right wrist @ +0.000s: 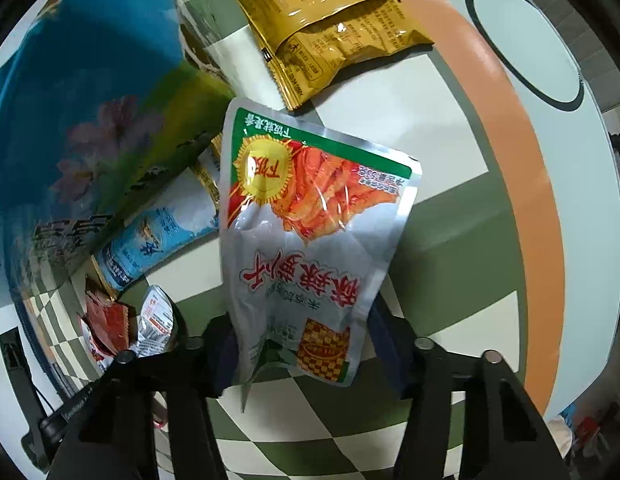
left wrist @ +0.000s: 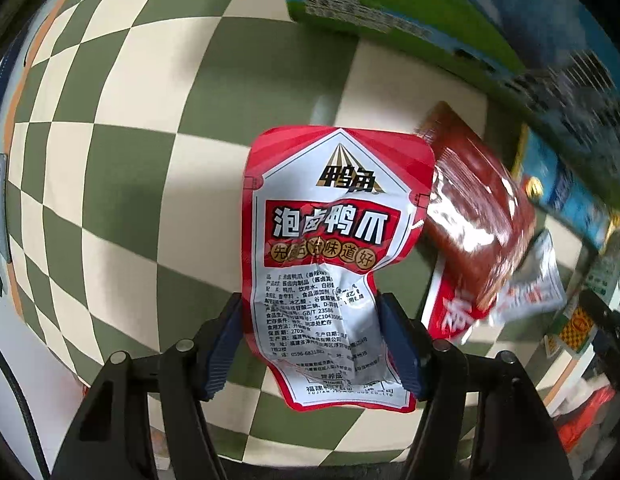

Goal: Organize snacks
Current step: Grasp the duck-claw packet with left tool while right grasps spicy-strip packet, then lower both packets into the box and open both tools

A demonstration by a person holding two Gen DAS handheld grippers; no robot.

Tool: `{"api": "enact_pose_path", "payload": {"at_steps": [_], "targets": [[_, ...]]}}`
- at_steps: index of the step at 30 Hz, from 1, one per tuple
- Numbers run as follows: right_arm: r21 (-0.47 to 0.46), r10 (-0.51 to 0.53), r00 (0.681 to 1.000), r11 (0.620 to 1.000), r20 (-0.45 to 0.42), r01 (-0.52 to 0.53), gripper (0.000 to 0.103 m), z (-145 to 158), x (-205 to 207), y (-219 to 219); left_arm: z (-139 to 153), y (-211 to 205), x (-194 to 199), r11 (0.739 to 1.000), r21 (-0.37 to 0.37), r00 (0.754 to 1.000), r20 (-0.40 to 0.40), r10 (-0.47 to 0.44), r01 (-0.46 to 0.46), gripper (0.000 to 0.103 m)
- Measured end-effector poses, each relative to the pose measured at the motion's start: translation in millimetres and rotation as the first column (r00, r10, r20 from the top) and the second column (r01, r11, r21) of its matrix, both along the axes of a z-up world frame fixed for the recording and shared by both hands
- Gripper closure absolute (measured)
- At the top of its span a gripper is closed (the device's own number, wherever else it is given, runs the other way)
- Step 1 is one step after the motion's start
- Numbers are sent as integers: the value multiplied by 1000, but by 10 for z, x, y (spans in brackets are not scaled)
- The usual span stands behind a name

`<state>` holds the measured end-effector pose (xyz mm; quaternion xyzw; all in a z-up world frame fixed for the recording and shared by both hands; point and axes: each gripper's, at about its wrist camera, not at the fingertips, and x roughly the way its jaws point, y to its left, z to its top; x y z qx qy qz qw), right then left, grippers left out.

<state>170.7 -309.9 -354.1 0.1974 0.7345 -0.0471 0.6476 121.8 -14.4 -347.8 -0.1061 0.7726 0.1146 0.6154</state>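
Observation:
My left gripper [left wrist: 310, 340] is shut on a red and white duck-claw snack packet [left wrist: 330, 248], held above the green and cream checkered tablecloth [left wrist: 129, 160]. To its right a dark red snack packet [left wrist: 474, 216] lies over another red and white packet [left wrist: 454, 312]. My right gripper [right wrist: 305, 356] is shut on a silver snack pouch with a green top and orange picture [right wrist: 310, 232], held above the cloth. A gold snack packet [right wrist: 330, 24] lies on the cloth beyond it.
A large green and blue box [left wrist: 430, 12] stands at the back right in the left view and at the left in the right view [right wrist: 89, 112]. A blue-labelled pack [right wrist: 157, 232] lies under it. An orange band [right wrist: 510, 160] rims the cloth.

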Motion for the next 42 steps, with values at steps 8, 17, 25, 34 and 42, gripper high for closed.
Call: {"api": "enact_pose_path", "payload": {"at_steps": [8,17,25,34,42], "targets": [[10,42,999,999,-1,-42,50,41,-349,43,172,-327,85,998,-3,997,38,-67,67,39],[56,98,994,993,41,-100,51,371,-635,196,708,-590,85,990,-29,983,122,-134,139,39],[85,150,982,983,114,-160,52,840,-554,365,1326,-690,217,975,-61,956,218,-195,212,39],[178,175,954,959,242,-221,52,1653,-287,380,2022,-606,853,951,-107,906,352,-236,289,39],[223,168,918,940,360,-259,52,2004,482,774,1939,-297,1779,947,-63,909,307,-281,315,39]]}}
